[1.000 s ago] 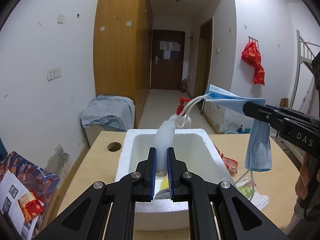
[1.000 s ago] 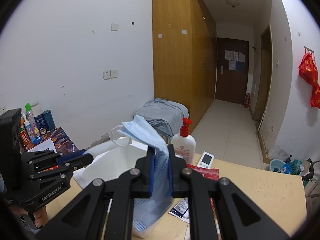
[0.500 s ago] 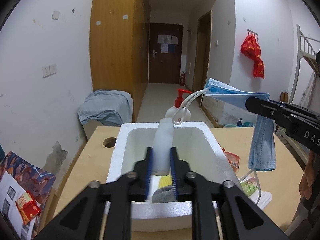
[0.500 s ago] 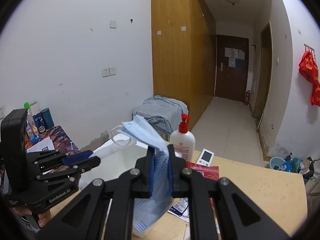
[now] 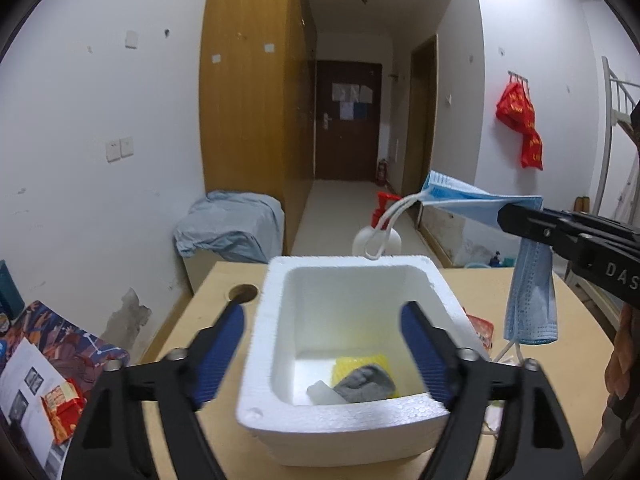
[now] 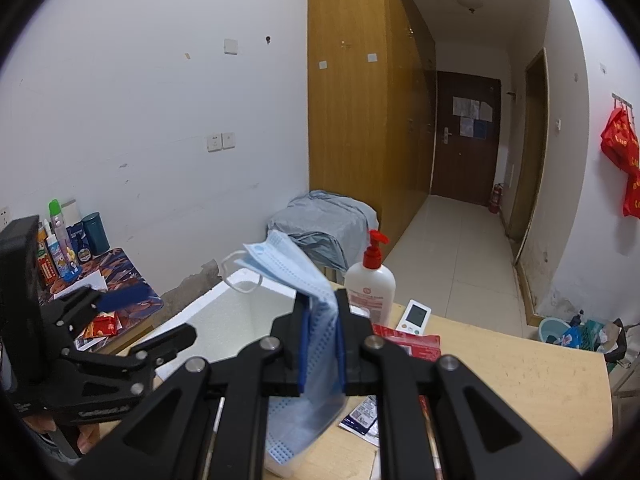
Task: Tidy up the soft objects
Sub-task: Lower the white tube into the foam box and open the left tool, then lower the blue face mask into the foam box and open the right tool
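The left gripper (image 5: 322, 344) has just been opening; its jaws stand wide apart above the foam box (image 5: 344, 420), nothing between them. Inside the box, at 6 o'clock on its floor, lie a grey sock (image 5: 366, 386), a yellow sponge (image 5: 360, 362) and a white piece (image 5: 324, 392). The right gripper (image 6: 322, 336) is clamped on a blue face mask (image 6: 298, 276), held in the air at the box's 3 o'clock side. A pump bottle (image 6: 370, 280) stands at 12 o'clock behind the box.

Only the left wrist view shows the box contents. Only the right wrist view shows a small white device (image 6: 416, 316) and red packets (image 6: 404, 340) on the table (image 6: 520, 392).
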{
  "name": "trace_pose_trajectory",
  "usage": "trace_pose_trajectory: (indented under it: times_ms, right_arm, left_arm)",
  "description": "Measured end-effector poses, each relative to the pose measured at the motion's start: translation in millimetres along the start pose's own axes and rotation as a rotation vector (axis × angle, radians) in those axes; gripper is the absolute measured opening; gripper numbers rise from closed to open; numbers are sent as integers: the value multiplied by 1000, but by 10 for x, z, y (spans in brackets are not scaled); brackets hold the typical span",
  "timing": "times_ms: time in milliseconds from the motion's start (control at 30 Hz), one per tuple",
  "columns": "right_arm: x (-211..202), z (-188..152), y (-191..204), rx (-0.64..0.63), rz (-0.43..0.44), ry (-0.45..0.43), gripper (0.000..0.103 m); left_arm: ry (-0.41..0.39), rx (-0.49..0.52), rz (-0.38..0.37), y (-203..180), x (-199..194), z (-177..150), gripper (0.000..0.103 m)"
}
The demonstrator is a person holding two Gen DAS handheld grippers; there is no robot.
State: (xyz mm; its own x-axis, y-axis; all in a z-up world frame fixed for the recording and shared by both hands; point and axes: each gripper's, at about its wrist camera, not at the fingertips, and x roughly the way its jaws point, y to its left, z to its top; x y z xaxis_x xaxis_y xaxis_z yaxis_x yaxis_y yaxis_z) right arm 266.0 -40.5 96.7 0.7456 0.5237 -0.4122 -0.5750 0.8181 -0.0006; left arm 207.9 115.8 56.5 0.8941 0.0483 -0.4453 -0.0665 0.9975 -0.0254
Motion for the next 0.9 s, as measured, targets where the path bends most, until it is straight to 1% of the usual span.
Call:
trace_pose_trajectory:
  times_ms: [67, 100, 367, 700, 900]
  right_arm:
    - [3, 22, 26, -7, 4, -2, 14]
    - [3, 34, 34, -10, 6, -4, 14]
    - [45, 119, 185, -31, 35, -17, 14]
    - [356, 52, 333, -24, 91, 50, 14]
    - [481, 5, 383, -16, 108, 87, 14]
  left_arm:
    - [-19, -13, 11, 49, -61, -8, 95]
    - [-24, -18, 18, 70, -79, -9, 96]
    - [-40, -50, 49, 231, -192, -50, 96]
    - [-53, -52, 98, 360, -299, -96, 97]
    - [-59, -67, 117, 475, -320, -101, 97]
